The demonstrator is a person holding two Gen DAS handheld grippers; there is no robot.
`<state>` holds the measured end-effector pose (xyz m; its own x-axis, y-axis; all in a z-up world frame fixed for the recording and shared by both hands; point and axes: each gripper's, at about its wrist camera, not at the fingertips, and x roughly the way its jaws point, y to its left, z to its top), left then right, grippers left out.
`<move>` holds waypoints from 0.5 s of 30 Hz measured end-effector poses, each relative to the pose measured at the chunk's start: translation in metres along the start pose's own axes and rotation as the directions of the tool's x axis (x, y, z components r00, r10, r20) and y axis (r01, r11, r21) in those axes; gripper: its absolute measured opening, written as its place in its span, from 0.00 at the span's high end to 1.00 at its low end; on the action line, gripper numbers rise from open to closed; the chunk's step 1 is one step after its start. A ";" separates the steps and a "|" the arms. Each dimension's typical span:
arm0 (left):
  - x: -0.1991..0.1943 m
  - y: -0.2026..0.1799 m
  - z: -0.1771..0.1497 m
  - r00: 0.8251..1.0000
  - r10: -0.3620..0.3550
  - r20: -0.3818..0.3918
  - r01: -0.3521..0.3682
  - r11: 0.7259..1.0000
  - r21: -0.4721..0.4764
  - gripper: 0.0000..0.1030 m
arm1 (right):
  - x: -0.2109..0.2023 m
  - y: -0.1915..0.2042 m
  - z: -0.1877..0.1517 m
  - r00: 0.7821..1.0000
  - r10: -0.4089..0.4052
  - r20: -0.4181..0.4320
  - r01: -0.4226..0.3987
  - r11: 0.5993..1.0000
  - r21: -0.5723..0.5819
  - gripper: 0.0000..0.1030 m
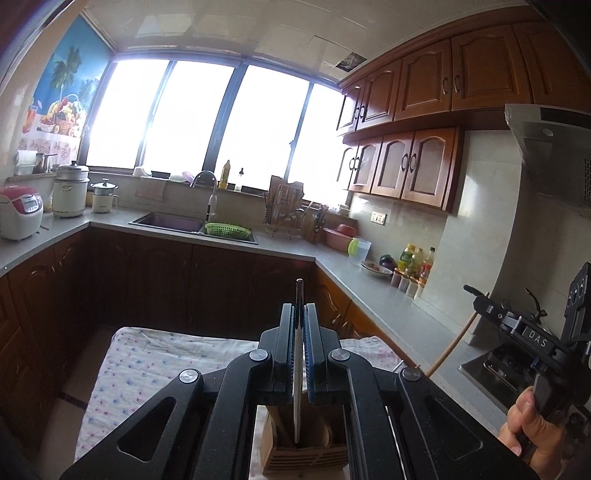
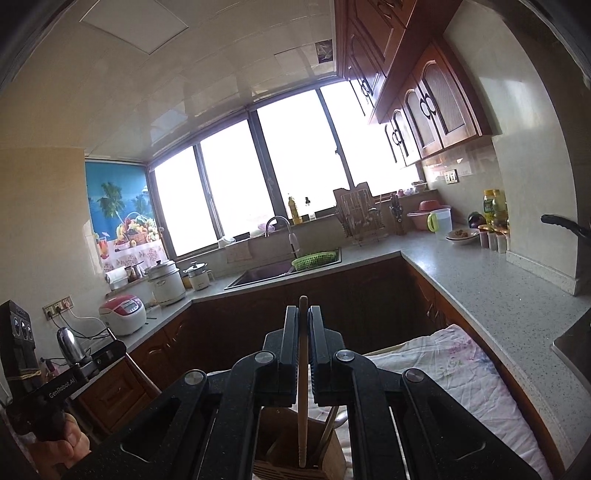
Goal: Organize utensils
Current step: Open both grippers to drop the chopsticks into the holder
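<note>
Both wrist views face window (image 1: 207, 122) over close claws; shared: sink (image 2: 266, 275), wooden holder (image 1: 306, 458) below.

A wide window (image 1: 207, 118) of four tall panes fills the far wall, blown out white with daylight. A U-shaped grey bench (image 1: 373, 291) runs beneath it over dark wooden base cabinets (image 1: 162, 280), with a sink (image 1: 166, 221) and curved tap (image 1: 208, 192) below the glass. Reddish wooden wall cabinets (image 1: 424, 85) hang on the right in two rows. A tropical fruit-basket blind (image 1: 62, 96) covers the left corner. The ceiling (image 1: 207, 29) is pale panelling.
</note>
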<state>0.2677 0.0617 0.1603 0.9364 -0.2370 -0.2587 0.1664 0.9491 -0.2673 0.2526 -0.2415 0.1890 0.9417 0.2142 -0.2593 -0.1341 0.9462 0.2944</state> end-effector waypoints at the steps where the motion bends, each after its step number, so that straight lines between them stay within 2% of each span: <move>1: 0.006 0.002 -0.005 1.000 0.010 0.001 -0.010 1.000 -0.012 0.97 | 0.004 -0.001 -0.003 1.000 -0.005 0.002 0.005 1.000 -0.001 0.95; 10: 0.061 0.006 -0.052 0.997 0.042 -0.069 -0.046 0.997 -0.065 0.97 | 0.034 -0.013 -0.043 0.998 -0.049 -0.039 0.049 0.999 0.004 0.95; 15: 0.080 0.014 -0.061 0.991 0.035 -0.128 -0.044 0.997 -0.064 0.97 | 0.049 -0.016 -0.067 0.993 -0.053 -0.102 0.054 0.998 0.012 0.95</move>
<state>0.3266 0.0433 0.0792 0.8946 -0.2279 -0.3844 0.1052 0.9434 -0.3146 0.2805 -0.2301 0.1103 0.9109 0.1879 -0.3673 -0.0795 0.9535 0.2906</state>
